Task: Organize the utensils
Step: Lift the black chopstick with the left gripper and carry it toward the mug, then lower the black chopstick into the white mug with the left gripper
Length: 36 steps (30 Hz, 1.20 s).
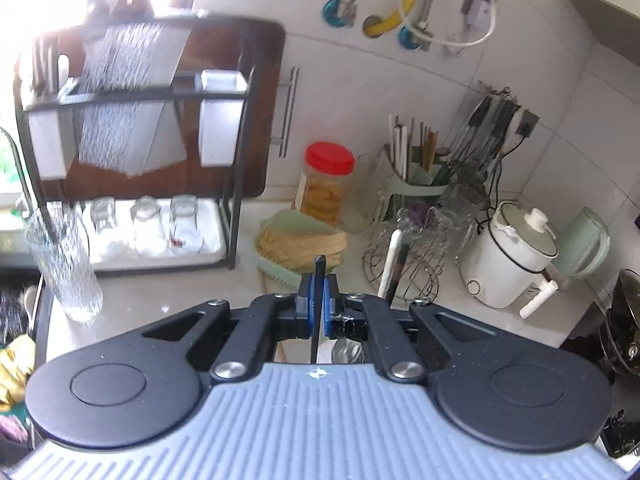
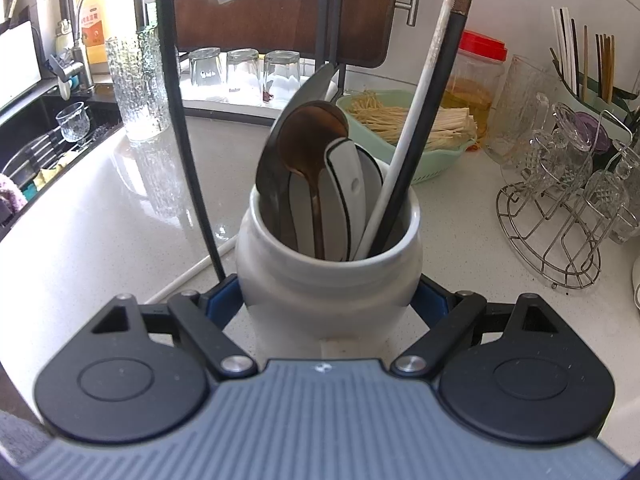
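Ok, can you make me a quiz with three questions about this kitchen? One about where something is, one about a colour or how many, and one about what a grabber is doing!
1. Where is the brown spoon?
A. Lying in the sink
B. Standing in the white jar
C. Hanging on the wall

2. What colour is the lid of the plastic jar?
A. Red
B. Blue
C. Black

3. What is the left gripper doing?
A. Wide open with nothing in it
B. Holding a glass
C. Shut on a thin black handle

Answers:
1. B, its bowl sticks up out of the white jar among other utensils.
2. A, the lid is bright red above the yellowish contents.
3. C, the blue pads pinch a thin black handle between them, while the right gripper sits either side of the white jar.
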Each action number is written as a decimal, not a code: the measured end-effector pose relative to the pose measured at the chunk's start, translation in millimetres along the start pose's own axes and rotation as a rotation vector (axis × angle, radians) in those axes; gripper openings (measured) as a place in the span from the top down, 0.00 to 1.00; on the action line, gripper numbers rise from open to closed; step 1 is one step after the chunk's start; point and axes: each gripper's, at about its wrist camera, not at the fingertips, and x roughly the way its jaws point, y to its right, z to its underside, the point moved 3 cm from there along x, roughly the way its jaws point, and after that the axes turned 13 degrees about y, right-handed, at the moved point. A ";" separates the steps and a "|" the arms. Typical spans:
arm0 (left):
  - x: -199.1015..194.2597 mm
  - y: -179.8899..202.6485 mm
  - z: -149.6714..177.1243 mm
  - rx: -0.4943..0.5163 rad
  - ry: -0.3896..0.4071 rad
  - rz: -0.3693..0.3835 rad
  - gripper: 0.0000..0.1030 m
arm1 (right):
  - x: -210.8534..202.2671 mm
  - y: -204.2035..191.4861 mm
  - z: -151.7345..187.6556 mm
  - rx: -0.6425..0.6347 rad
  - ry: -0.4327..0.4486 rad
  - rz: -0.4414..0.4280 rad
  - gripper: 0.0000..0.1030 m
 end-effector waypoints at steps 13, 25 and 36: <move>-28.4 34.1 -52.5 0.052 0.033 0.072 0.95 | -0.2 -0.2 0.4 -0.003 0.009 -0.001 0.12; -18.1 53.4 -71.2 0.053 0.065 0.073 0.95 | -1.0 1.8 0.9 0.001 0.011 -0.014 0.12; 27.2 61.6 -39.7 0.095 -0.078 0.098 0.95 | -0.7 1.7 0.7 -0.005 0.013 -0.022 0.12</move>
